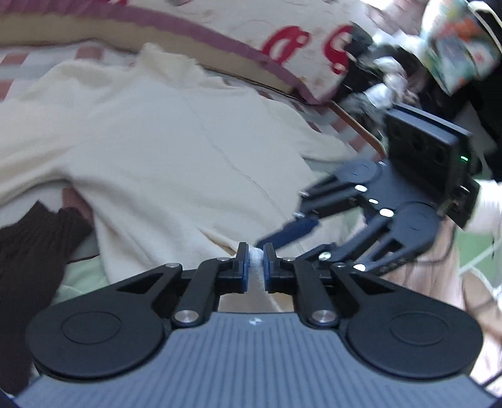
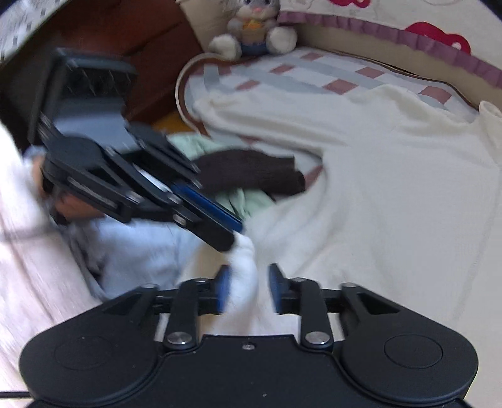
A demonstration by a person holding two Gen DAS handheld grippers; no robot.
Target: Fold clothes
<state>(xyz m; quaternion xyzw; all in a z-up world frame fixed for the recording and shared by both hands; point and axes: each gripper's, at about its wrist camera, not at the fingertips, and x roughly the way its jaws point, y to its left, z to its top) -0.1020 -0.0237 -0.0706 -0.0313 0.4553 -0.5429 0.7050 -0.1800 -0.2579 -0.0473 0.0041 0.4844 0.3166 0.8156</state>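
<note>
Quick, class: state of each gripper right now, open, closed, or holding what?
Left gripper: jaws closed on a pinch of the cream garment.
Right gripper: jaws open, cream cloth lying between them, not clamped.

- The brown knit garment (image 1: 34, 251) is cut off at the left edge.
- The colourful thing (image 1: 455, 40) far right is too blurry to name.
- The stuffed bunny's (image 2: 254, 28) ears are cut off at the top.
</note>
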